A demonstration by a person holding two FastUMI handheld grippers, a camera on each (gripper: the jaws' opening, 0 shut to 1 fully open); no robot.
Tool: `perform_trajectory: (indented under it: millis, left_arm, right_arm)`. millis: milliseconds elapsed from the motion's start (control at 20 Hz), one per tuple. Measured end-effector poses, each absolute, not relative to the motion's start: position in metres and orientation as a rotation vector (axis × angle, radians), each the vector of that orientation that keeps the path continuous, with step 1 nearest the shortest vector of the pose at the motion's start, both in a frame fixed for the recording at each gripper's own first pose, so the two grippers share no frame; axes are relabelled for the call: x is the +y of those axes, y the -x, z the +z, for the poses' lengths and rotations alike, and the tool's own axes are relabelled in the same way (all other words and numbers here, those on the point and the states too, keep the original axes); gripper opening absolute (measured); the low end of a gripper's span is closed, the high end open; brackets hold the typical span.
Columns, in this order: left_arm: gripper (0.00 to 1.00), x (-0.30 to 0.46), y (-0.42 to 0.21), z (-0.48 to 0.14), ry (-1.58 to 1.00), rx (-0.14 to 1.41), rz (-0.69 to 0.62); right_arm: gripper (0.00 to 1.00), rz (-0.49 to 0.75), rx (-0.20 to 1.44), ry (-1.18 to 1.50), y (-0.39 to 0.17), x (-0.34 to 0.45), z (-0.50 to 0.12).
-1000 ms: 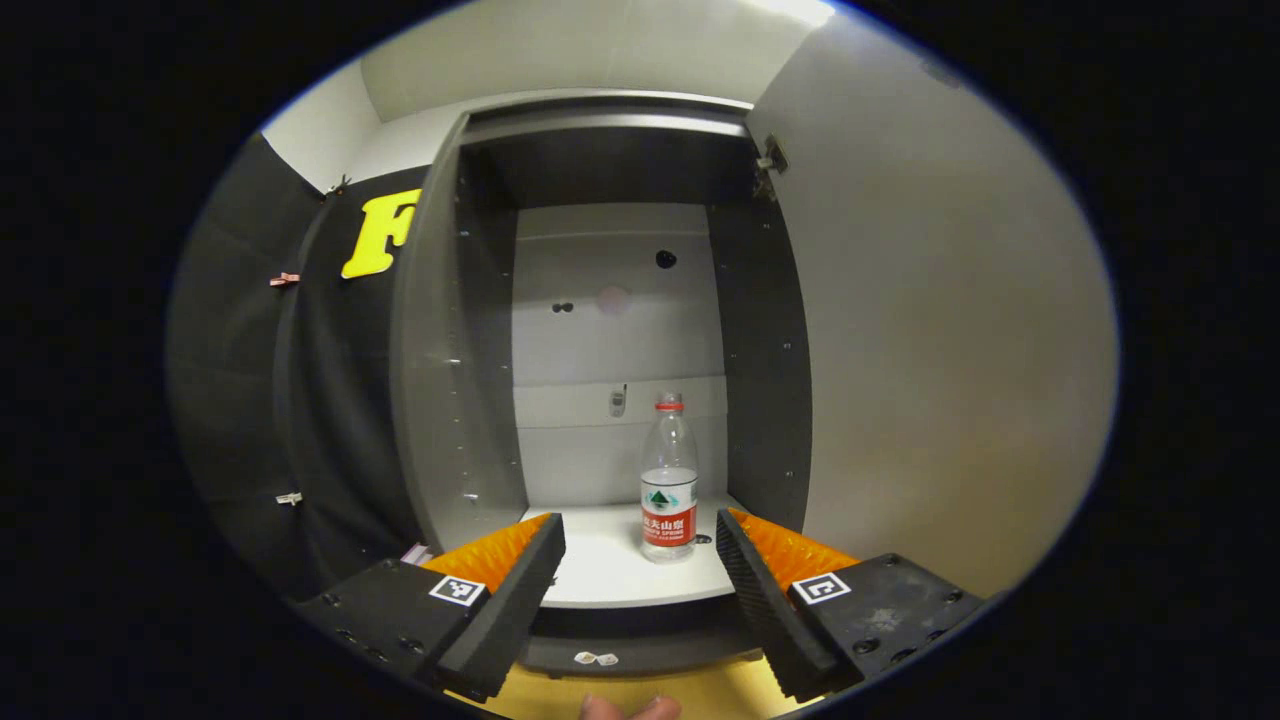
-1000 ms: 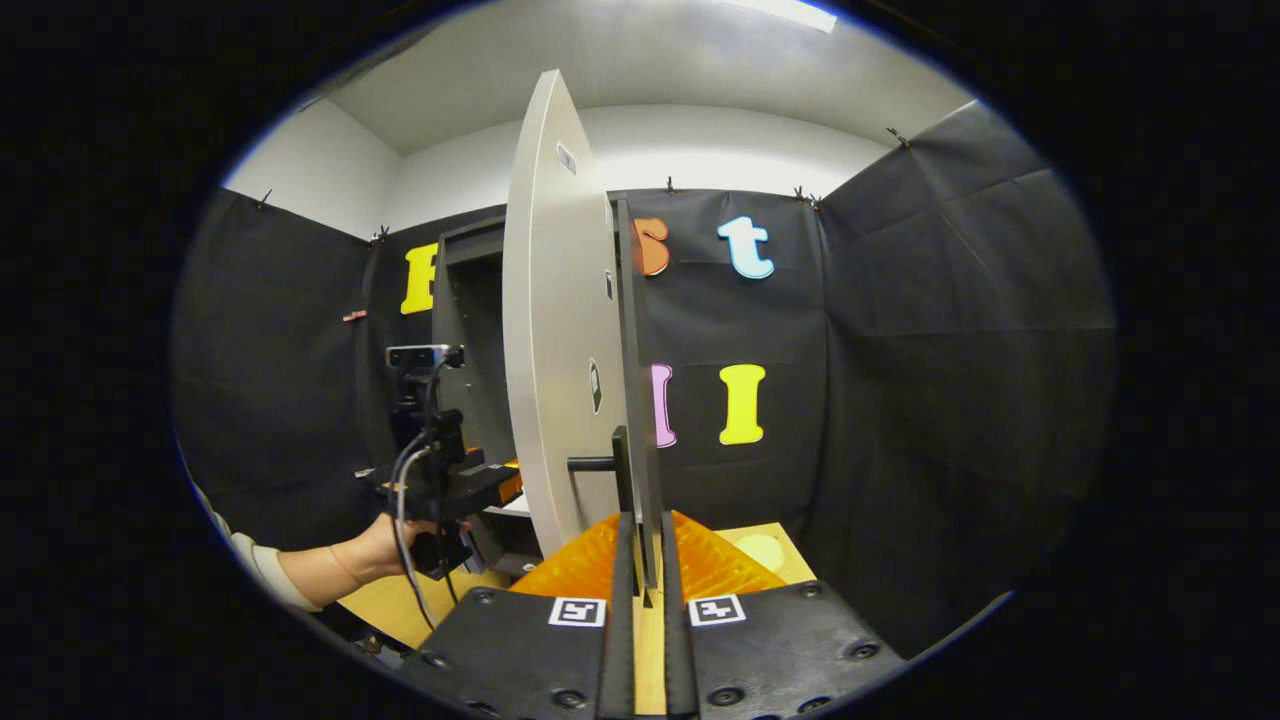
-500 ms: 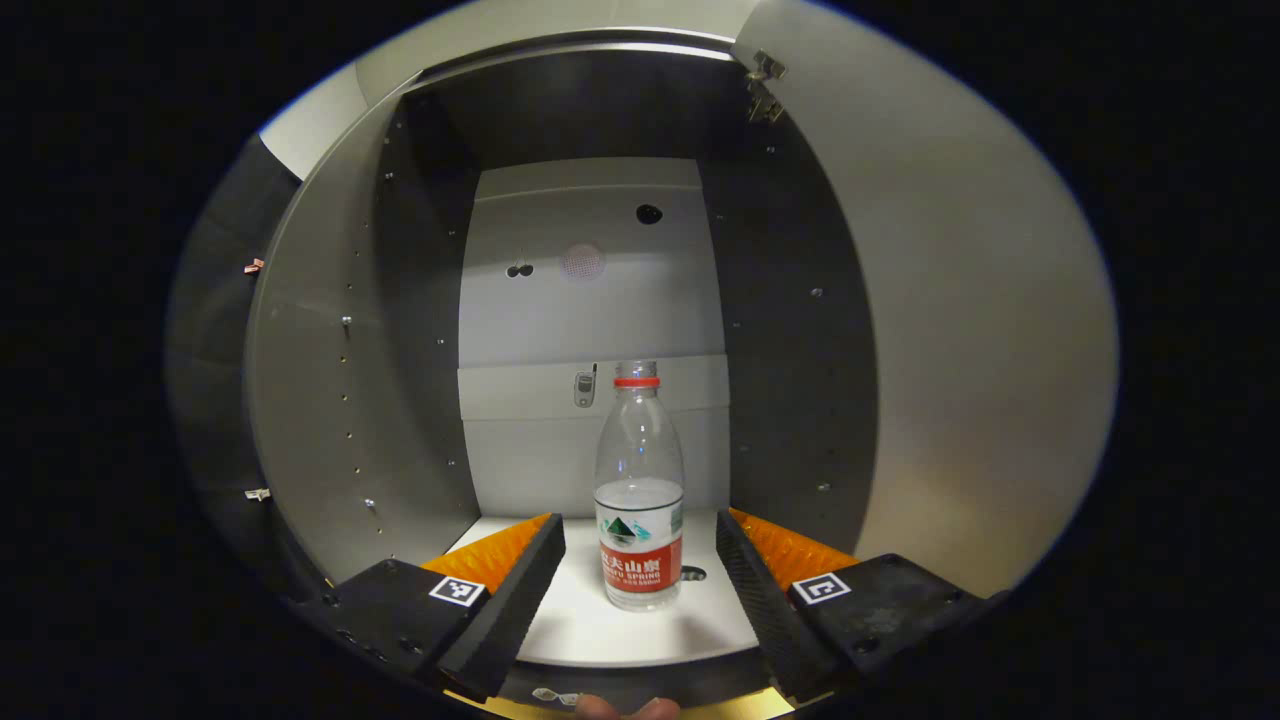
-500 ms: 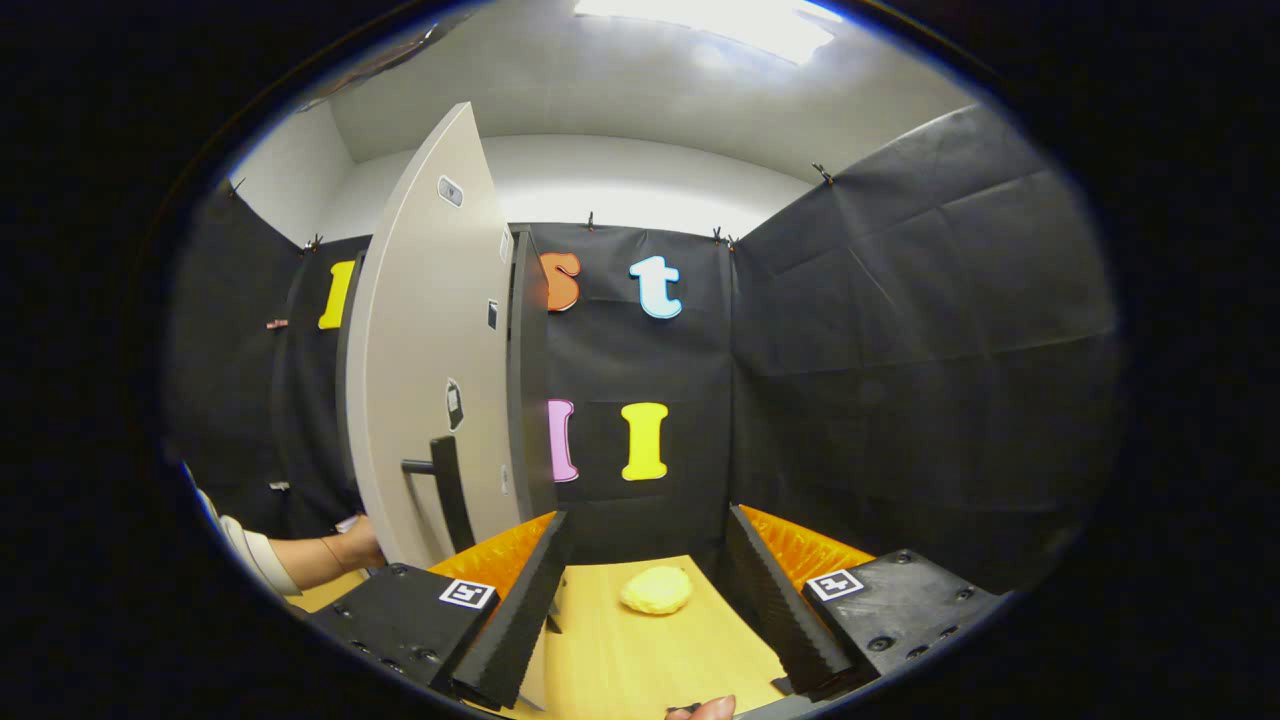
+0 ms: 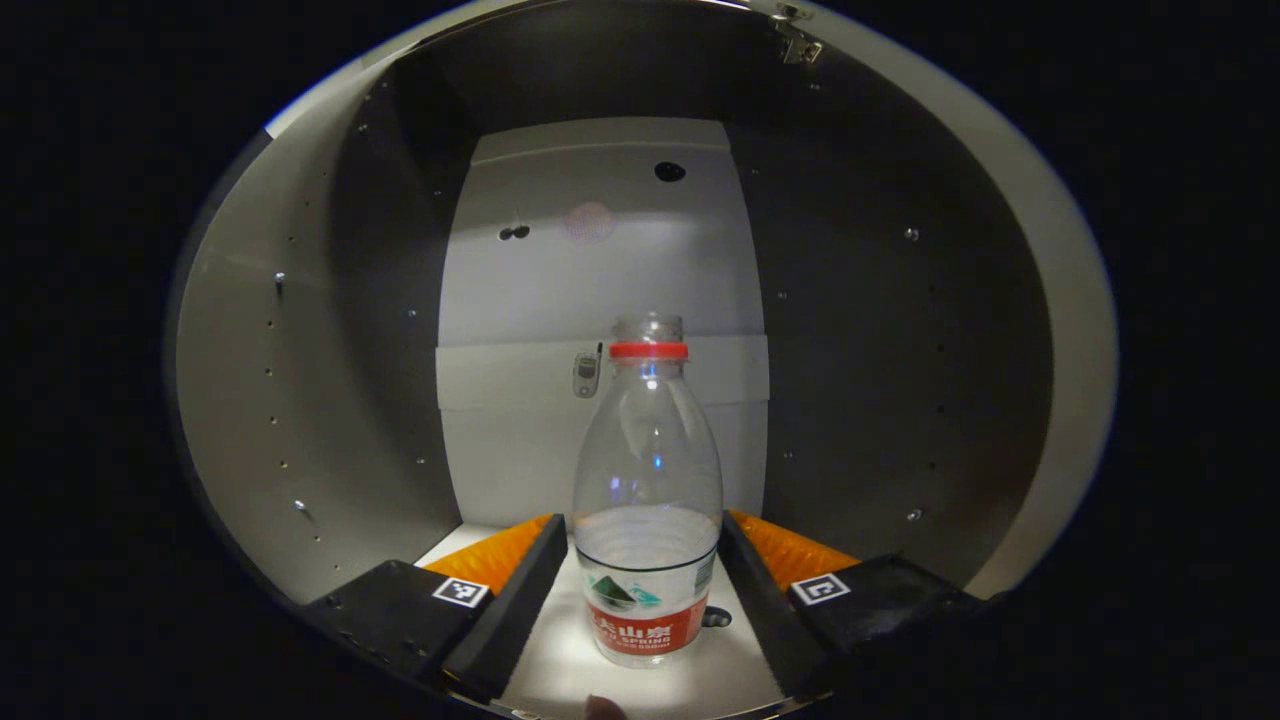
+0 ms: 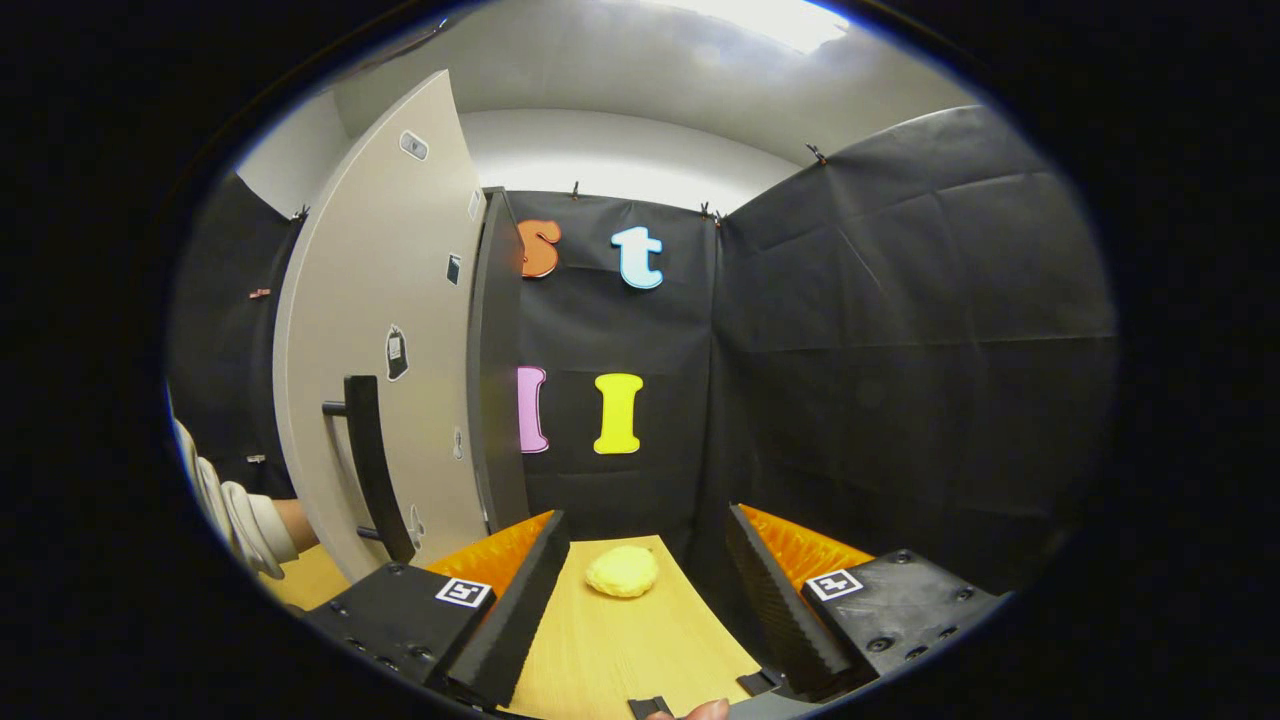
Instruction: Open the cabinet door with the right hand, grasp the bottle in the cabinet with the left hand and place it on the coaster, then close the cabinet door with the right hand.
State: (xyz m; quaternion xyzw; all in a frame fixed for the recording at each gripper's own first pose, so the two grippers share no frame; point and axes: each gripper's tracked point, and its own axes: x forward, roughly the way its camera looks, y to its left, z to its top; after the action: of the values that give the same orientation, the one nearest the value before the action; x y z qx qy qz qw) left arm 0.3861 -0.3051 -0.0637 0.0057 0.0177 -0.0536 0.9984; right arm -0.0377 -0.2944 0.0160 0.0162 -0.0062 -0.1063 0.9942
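The left gripper (image 5: 635, 590) has moved deep into the cabinet (image 5: 300, 380) during the last second. One second ago the bottle (image 5: 648, 500) stood small and far at the back of the shelf (image 5: 720, 680); now it stands upright between the two fingers (image 5: 510, 600), which are spread wide, one on each side of its lower part. I cannot tell if they already touch the plastic, but they do not squeeze it yet. The bottle is clear, with a red ring at the neck and some water in the lower part.

The right gripper (image 6: 645, 590) has let go of the door (image 6: 380, 330). A second ago its fingers were pressed together on the handle (image 6: 375, 470); now they are spread and hold nothing, and the gripper points over the desk (image 6: 620, 650) toward a yellow coaster (image 6: 622, 571). The door stands open at its left, with a sleeve (image 6: 235, 510) near its lower edge.

So the opening step looks finished and the grasp is ready. I think the next move is only to close the left fingers on the bottle, gently, because a light bottle can tip or slide.
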Motion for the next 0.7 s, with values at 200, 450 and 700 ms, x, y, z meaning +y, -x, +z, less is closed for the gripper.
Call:
perform_trajectory:
  millis: [200,450,700]
  left_arm:
    - [0.75,-0.3,-0.375,-0.051,-0.021,0.017,-0.117]
    - [0.75,-0.268,-0.318,-0.024,0.005,-0.026,-0.156]
    - [0.74,-0.205,-0.24,-0.01,-0.008,-0.068,-0.143]
  right_arm:
    - [0.98,-0.208,-0.011,-0.014,0.036,-0.292,0.016]
    - [0.98,-0.186,-0.004,-0.026,0.036,-0.281,0.014]
    - [0.98,-0.2,-0.032,-0.031,0.028,-0.266,0.022]
